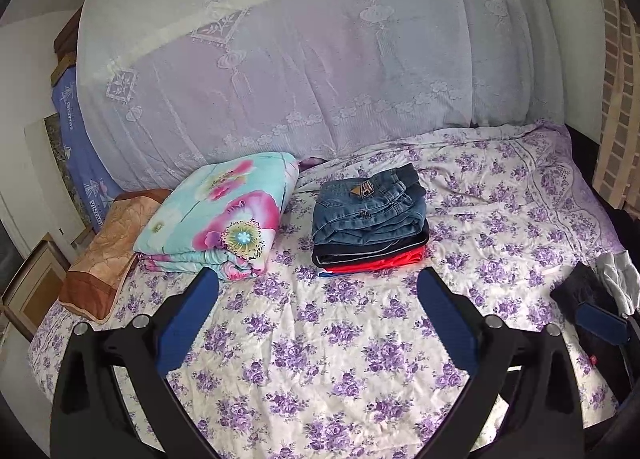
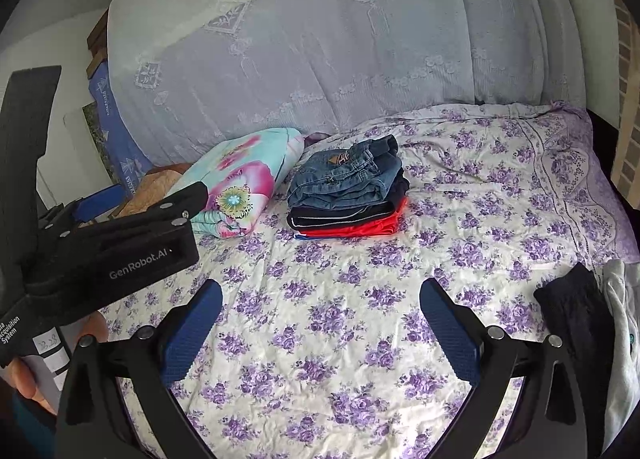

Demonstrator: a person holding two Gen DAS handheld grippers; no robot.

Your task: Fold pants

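Note:
A stack of folded pants lies on the bed: blue jeans on top, a dark pair under them, a red one at the bottom. It also shows in the right wrist view. My left gripper is open and empty above the sheet, just in front of the stack. My right gripper is open and empty, a little farther back. Dark unfolded clothes and a light grey garment lie at the bed's right edge, to the right of both grippers.
The bed has a purple-flowered sheet. A folded floral quilt and a brown pillow lie left of the stack. A white lace curtain hangs behind. The left gripper's body fills the right view's left side.

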